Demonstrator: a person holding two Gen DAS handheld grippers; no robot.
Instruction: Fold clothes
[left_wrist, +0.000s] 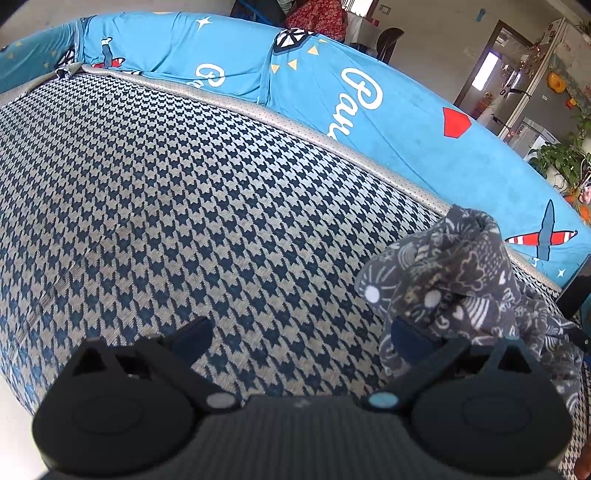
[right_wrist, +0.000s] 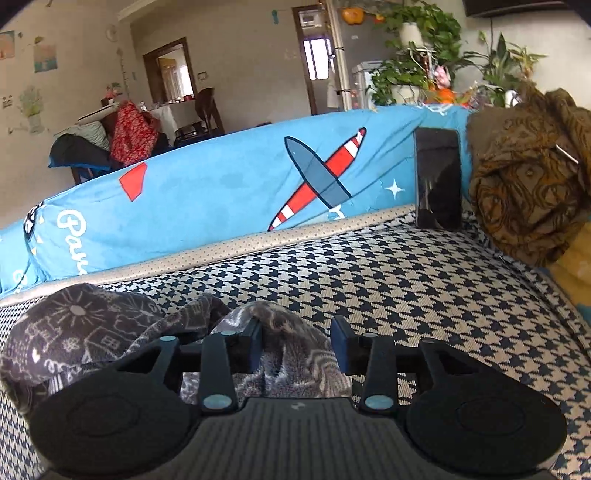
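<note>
Here we hover both grippers at the garment (right_wrist: 88, 332) on the sofa (left_wrist: 184, 203): left (left_wrist: 301, 334) fingers wide open, right (right_wrist: 297, 345) fingers parted around a fold, ungripped, ready to regrasp.

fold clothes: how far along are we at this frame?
Early. Done: nothing looks folded; the grey patterned garment lies crumpled on the houndstooth cushion. In hand: the right hand-held gripper has cloth between its fingers, but the jaws stand apart, so no firm grip; the left hand-held gripper is open over bare cushion. Left: spreading and folding it, plus the brown bundle.
</note>
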